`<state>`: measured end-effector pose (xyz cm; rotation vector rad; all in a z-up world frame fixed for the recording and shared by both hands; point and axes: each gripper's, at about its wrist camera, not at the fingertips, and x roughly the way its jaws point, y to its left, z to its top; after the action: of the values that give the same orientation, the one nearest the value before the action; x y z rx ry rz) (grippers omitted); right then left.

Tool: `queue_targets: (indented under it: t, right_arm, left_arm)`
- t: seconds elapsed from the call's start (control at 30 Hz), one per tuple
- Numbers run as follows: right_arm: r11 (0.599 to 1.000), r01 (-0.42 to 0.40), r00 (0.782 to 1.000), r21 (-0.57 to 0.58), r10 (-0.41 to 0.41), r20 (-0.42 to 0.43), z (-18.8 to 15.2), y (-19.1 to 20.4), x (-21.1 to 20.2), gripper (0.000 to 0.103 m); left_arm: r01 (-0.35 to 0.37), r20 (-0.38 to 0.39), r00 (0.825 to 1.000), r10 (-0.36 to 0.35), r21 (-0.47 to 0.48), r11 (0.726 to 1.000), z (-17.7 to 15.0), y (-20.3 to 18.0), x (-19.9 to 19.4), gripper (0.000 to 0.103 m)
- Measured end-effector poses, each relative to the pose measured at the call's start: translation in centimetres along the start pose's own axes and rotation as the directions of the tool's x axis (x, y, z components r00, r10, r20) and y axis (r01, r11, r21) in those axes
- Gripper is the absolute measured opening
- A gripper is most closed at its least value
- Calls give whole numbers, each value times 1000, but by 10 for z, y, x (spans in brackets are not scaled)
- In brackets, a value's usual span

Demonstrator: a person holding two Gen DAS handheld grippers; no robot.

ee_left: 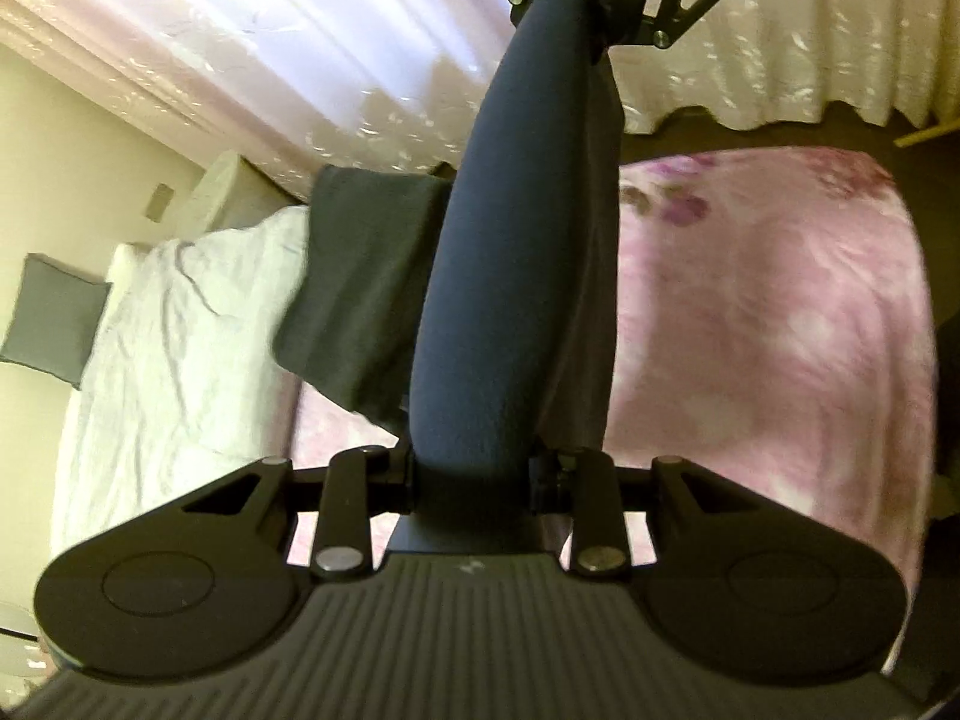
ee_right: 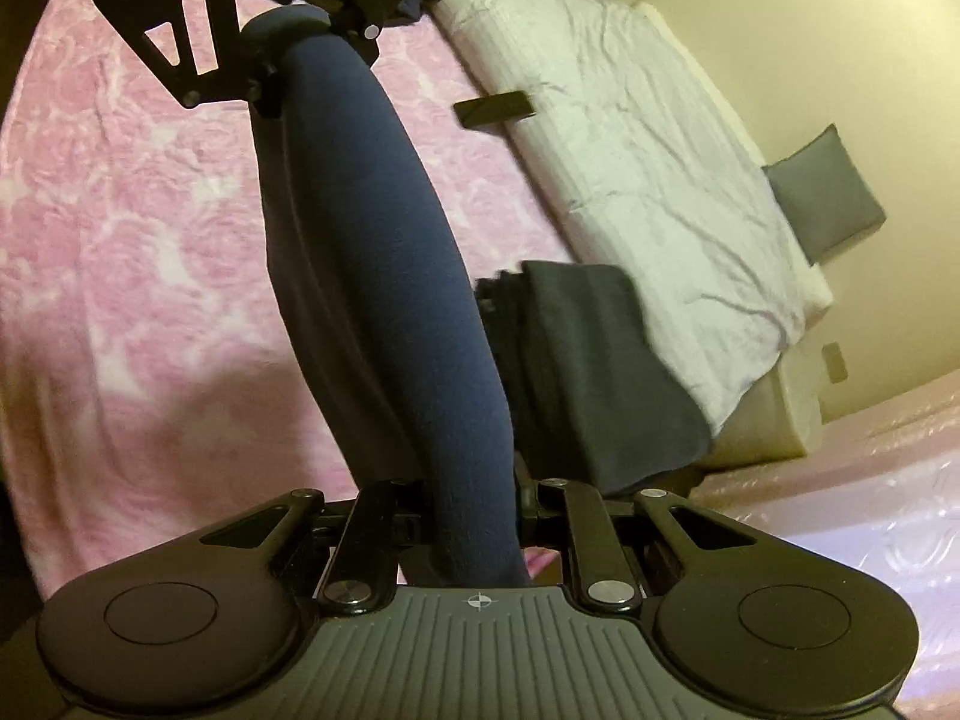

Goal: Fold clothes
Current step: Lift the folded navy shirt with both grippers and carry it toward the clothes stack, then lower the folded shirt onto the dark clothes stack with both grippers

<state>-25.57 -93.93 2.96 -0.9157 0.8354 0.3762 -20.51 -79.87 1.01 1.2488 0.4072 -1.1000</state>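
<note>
Navy garment held taut between two grippers over the bed

The left gripper and right gripper each clamp an end of the navy fleece-like garment, stretched from six to twelve o'clock above the pink floral blanket. It looks soft, light and limp, likely to sag; hold the edges near the corners. A folded dark cloth lies at nine o'clock.

Both views are softly lit. Daylight glows through the sheer curtain, washing it out with glare. The pink blanket smears with motion blur, and the dark folded cloth is blurred at its edges. Fisheye bending curves the bed's edges; the corners vignette black.
</note>
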Motion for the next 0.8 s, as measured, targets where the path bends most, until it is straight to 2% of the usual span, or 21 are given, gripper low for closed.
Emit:
queue_targets:
  t: [0.17,0.33,0.47,0.6,0.63,0.67,0.8]
  right_arm:
    - [995,98,995,-5,-97,26,1,-65,21,15]
    - [977,211,977,-15,-211,12,14,-136,59,15]
    - [955,295,955,-20,-295,-4,22,-193,101,15]
    - [917,399,917,-9,-399,-1,17,-222,147,15]
    - [915,405,915,2,-405,-5,13,-220,163,15]
    - [915,404,915,13,-404,-11,8,-218,179,15]
    - [965,260,962,42,-255,-97,-19,-185,250,15]
  left_arm:
    - [-101,45,994,100,25,995,25,57,31,28]
    - [-192,108,976,189,19,981,44,123,88,28]
    - [-268,148,954,261,26,963,58,175,143,28]
    - [-336,188,926,327,16,942,61,202,199,28]
    - [-332,185,928,324,11,943,59,201,218,28]
    - [-311,167,937,306,8,950,55,195,238,28]
    - [-158,63,986,153,84,984,32,141,310,30]
